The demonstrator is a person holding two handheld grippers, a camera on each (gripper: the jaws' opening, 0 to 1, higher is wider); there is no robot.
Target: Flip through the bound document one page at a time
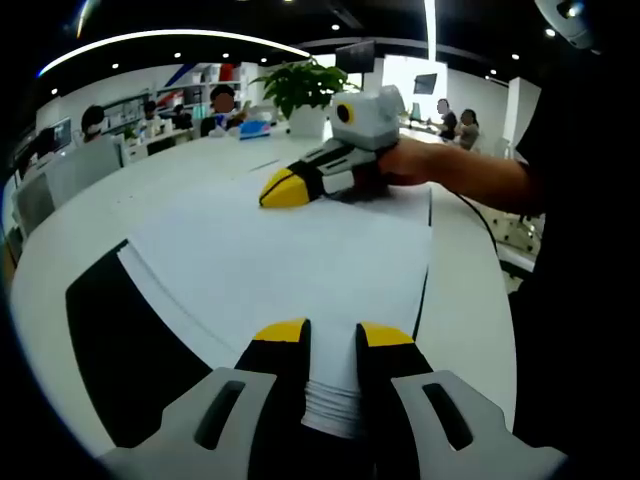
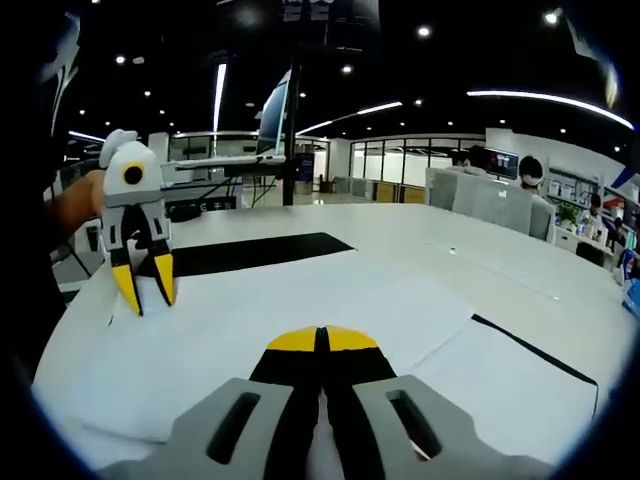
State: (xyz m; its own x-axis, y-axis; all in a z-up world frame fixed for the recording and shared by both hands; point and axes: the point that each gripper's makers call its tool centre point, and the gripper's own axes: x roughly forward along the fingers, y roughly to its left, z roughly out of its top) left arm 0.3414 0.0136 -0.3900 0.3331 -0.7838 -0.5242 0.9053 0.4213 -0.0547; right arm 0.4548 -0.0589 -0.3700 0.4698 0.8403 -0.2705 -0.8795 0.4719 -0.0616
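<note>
bound document [image 1: 300, 250] lying open and flat on white table [image 1: 100, 200], black binding strip at 8 o'clock. left gripper [image 1: 332, 335] parted, tips at the page's near edge. right gripper [image 2: 322, 338] closed, empty, pressing the sheet at 12 o'clock. advised: pinch single top sheet only, lift slowly, hold far side down.

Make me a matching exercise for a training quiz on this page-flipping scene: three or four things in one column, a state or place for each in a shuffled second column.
Column 1:
1. left gripper
2. right gripper
3. potted plant
4. black cover

Column 2:
A. jaws shut, tips resting on the white page
B. lies under the white page, showing at its edge
C. jaws apart, over the edge of the page stack
D. stands on the far side of the table

Pairs: 1-C, 2-A, 3-D, 4-B
</note>
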